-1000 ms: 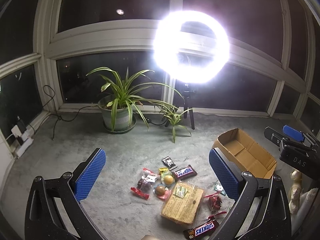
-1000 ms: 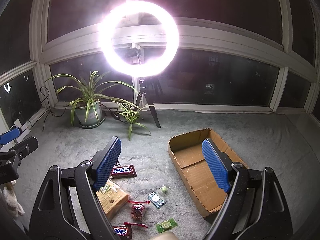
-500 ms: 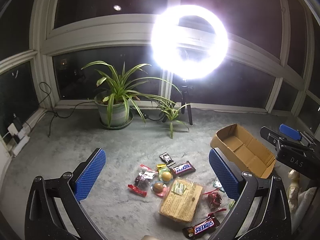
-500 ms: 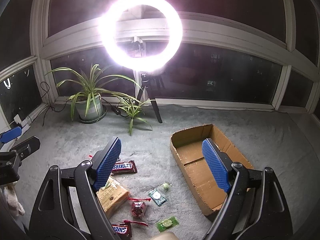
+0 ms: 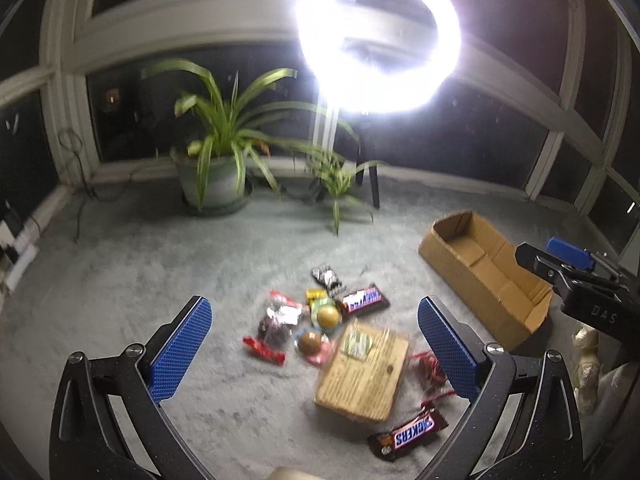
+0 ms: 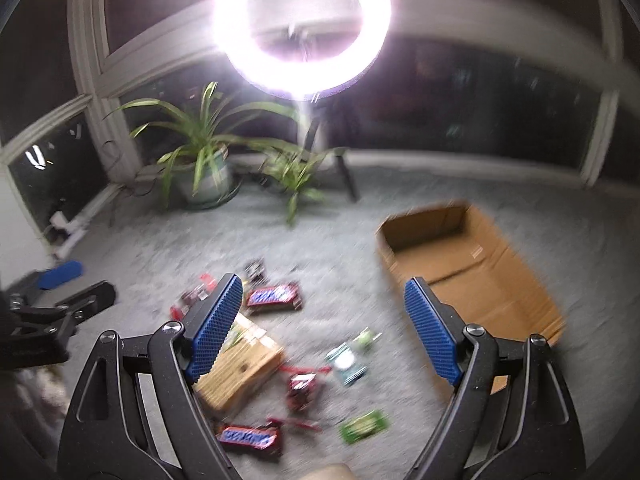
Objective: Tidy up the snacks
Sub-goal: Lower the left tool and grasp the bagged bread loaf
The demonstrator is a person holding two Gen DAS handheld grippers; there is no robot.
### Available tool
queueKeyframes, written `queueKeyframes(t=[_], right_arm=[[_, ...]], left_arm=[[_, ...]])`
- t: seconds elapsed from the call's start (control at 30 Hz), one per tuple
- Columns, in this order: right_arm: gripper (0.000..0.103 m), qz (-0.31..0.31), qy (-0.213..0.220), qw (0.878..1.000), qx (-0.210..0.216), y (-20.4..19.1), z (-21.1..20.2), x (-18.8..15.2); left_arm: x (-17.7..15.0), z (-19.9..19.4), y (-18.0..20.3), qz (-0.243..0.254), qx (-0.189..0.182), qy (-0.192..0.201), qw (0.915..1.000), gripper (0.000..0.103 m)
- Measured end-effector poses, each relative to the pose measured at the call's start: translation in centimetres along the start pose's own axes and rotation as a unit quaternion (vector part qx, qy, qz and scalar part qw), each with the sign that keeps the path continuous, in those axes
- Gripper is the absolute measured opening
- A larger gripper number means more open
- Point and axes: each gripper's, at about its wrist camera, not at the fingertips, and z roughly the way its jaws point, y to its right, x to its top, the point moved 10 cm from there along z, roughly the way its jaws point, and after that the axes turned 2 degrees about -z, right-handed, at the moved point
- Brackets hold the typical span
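Snacks lie scattered on the grey carpet: a flat tan packet (image 5: 362,372) (image 6: 236,364), two Snickers bars (image 5: 410,432) (image 5: 364,300) (image 6: 274,295), red-wrapped sweets (image 5: 274,326) (image 6: 300,386), round candies (image 5: 328,316) and green packets (image 6: 364,426). An open cardboard box (image 5: 484,276) (image 6: 468,276) sits to their right with nothing in it. My left gripper (image 5: 314,340) hangs open above the pile, holding nothing. My right gripper (image 6: 324,320) is also open, poised above the carpet between the snacks and the box. The right gripper's side shows at the right edge of the left wrist view.
A large potted plant (image 5: 216,160) (image 6: 204,160) and a smaller one (image 5: 332,176) stand by the dark windows. A glaring ring light (image 5: 378,36) (image 6: 302,26) on a tripod stands behind them. Cables and a power strip (image 5: 16,260) line the left wall.
Both grippers sank and tipped downward, so the snacks and box now sit higher and larger in each view. Both stayed open throughout.
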Motion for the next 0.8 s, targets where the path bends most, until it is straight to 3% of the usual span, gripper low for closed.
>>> queueKeyframes(t=[0.13, 0.23, 0.3, 0.4, 0.47, 0.57, 0.8], right_arm=[[0.086, 0.039, -0.053, 0.996, 0.063, -0.4, 2.7, -2.8], [0.084, 0.076, -0.094, 0.986, 0.117, -0.9, 4.7, -4.8], [0.074, 0.092, -0.117, 0.978, 0.148, -1.6, 5.8, -6.0], [0.071, 0.106, -0.151, 0.965, 0.186, -3.1, 7.4, -7.7], [0.068, 0.116, -0.166, 0.958, 0.203, -3.8, 8.1, -8.5], [0.054, 0.115, -0.187, 0.950, 0.224, -5.0, 8.9, -9.4], [0.049, 0.114, -0.222, 0.943, 0.220, -5.8, 10.7, -10.7]], left_arm=[[-1.8, 1.8, -0.5, -0.021, -0.024, -0.036, 0.9988, 0.102], [-3.6, 3.7, -0.5, -0.027, -0.043, -0.070, 0.9963, 0.092], [-4.7, 4.6, -0.4, -0.037, -0.061, -0.091, 0.9933, 0.084], [-6.5, 6.0, 0.1, -0.056, -0.100, -0.126, 0.9853, 0.069], [-7.6, 6.9, 0.3, -0.063, -0.117, -0.146, 0.9803, 0.060], [-8.8, 8.0, 0.4, -0.074, -0.130, -0.167, 0.9745, 0.055], [-10.0, 9.5, 0.3, -0.089, -0.147, -0.190, 0.9666, 0.043]])
